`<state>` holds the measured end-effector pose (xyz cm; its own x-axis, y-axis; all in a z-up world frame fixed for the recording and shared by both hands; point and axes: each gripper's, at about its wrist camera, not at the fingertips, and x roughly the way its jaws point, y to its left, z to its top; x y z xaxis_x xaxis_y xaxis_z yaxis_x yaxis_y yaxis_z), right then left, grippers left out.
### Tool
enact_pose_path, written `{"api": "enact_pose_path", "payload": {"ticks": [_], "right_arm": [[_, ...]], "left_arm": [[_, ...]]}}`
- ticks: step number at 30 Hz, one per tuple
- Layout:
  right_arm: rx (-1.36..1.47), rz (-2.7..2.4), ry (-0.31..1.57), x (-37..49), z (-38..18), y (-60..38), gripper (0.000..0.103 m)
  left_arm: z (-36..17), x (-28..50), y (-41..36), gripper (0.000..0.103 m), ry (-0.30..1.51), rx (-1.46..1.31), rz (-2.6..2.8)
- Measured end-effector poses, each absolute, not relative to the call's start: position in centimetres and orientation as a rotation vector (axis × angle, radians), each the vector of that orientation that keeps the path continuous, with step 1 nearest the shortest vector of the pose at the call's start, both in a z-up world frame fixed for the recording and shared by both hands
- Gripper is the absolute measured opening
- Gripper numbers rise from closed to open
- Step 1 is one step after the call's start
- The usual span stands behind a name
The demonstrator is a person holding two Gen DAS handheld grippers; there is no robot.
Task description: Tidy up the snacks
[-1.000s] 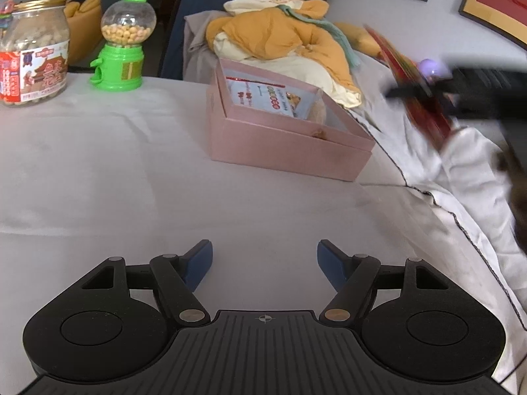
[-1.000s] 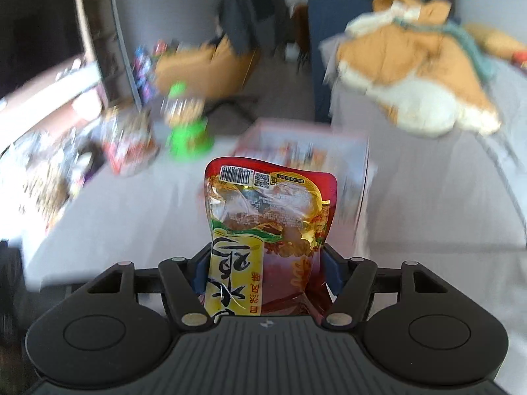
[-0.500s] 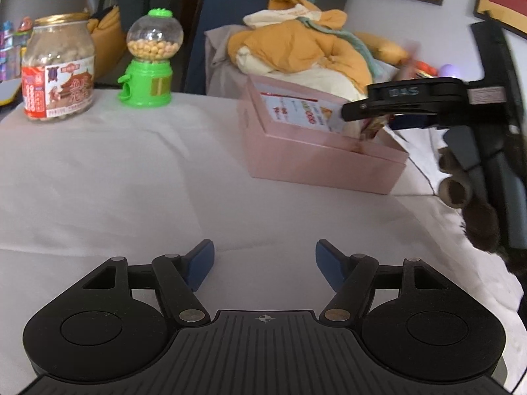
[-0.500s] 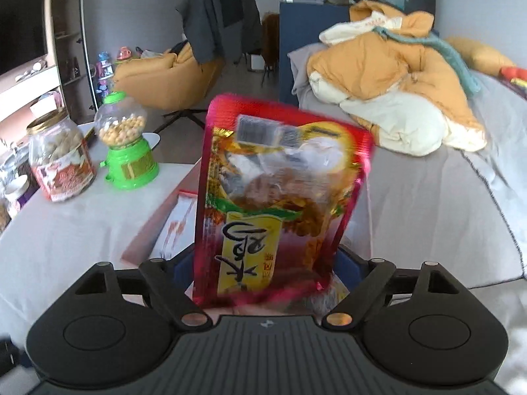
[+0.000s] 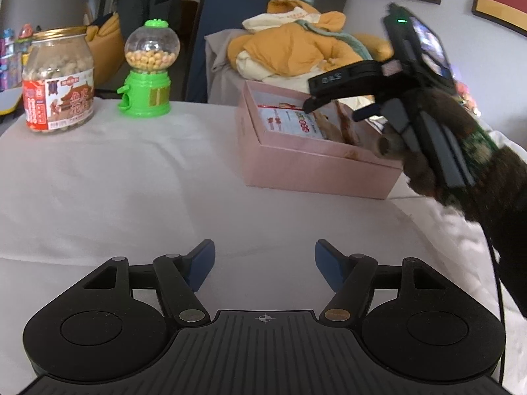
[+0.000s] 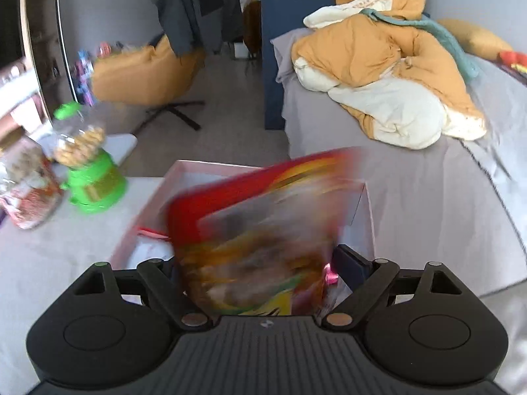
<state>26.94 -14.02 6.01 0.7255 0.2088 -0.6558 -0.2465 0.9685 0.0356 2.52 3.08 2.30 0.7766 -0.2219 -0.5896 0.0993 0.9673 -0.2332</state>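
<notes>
The left gripper (image 5: 265, 263) hangs low over the white table (image 5: 115, 197) with its blue fingers (image 5: 201, 263) spread wide and nothing between them. Past it sits one pink box (image 5: 313, 168), open, with one white packet (image 5: 290, 123) lying inside.

The right gripper (image 6: 263, 263) is over that box (image 6: 158, 197), and the red snack bag (image 6: 260, 233) stands between its fingers, tilted and badly blurred. The right finger (image 6: 349, 263) looks clear of the bag, so the grip seems to be loosening, but the blur hides whether the bag is pinched or already dropping: I cannot tell.

The bag looks light, thin and crinkly, with a slick film; it likely flops when held by one end and slides easily. A hold across a sealed bottom edge seems safest, since squeezing the middle could crush what's inside.

Farther back stand one jar of nuts (image 5: 57, 79) and one green candy dispenser (image 5: 148, 72), side by side and well apart from the box.
</notes>
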Motion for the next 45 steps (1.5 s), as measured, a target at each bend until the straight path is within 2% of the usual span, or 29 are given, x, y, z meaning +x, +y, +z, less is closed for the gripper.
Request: {"api": "enact_pose_path", "payload": {"ticks": [4, 12, 14, 15, 16, 18, 22, 27, 29, 30, 31, 34, 40, 44, 45], "right_arm": [[-0.089, 0.258, 0.797, 29.4, 5.3, -12.8, 0.088], [0.106, 0.306, 0.631, 24.3, 7.8, -16.0, 0.087], [0.125, 0.301, 0.626, 23.3, 7.7, -16.8, 0.076], [0.132, 0.306, 0.632, 22.9, 7.5, -17.0, 0.059], [0.139, 0.318, 0.648, 22.7, 7.3, -17.1, 0.052], [0.153, 0.359, 0.678, 22.6, 6.8, -16.7, 0.052], [0.145, 0.418, 0.729, 23.6, 5.1, -14.7, 0.054], [0.166, 0.512, 0.693, 22.4, 6.2, -14.3, 0.056], [0.13, 0.485, 0.618, 20.4, 7.4, -14.8, 0.066], [0.107, 0.454, 0.598, 19.3, 7.8, -15.0, 0.079], [0.081, 0.409, 0.587, 18.1, 8.0, -15.3, 0.083], [-0.007, 0.317, 0.624, 14.3, 6.6, -15.9, 0.083], [-0.02, 0.254, 0.803, 8.7, 0.3, -16.4, 0.084], [-0.065, 0.184, 0.724, 6.4, -1.0, -15.3, 0.087], [-0.073, 0.167, 0.714, 6.1, -1.0, -15.0, 0.091]], "left_arm": [[2.1, 2.4, 3.3, 0.073, 0.664, -0.195, -0.179], [1.9, 2.3, 4.2, 0.073, 0.659, -0.224, -0.164], [1.9, 2.3, 3.9, 0.073, 0.664, -0.222, -0.172], [1.9, 2.3, 3.7, 0.073, 0.665, -0.217, -0.177], [1.9, 2.2, 3.4, 0.073, 0.665, -0.213, -0.183], [2.0, 2.1, 3.0, 0.073, 0.666, -0.204, -0.196], [2.1, 1.9, 2.6, 0.073, 0.667, -0.178, -0.196], [2.1, 2.1, 3.2, 0.073, 0.665, -0.168, -0.159], [2.1, 2.1, 3.2, 0.073, 0.668, -0.152, -0.148], [2.0, 2.1, 3.2, 0.073, 0.671, -0.145, -0.144], [1.8, 2.1, 3.1, 0.073, 0.675, -0.141, -0.138], [1.5, 2.1, 2.7, 0.073, 0.678, -0.131, -0.122], [0.9, 2.4, 1.0, 0.073, 0.677, -0.043, -0.058], [0.4, 2.1, -0.3, 0.075, 0.662, 0.039, -0.02], [0.4, 2.1, -0.5, 0.075, 0.661, 0.042, -0.01]]}}
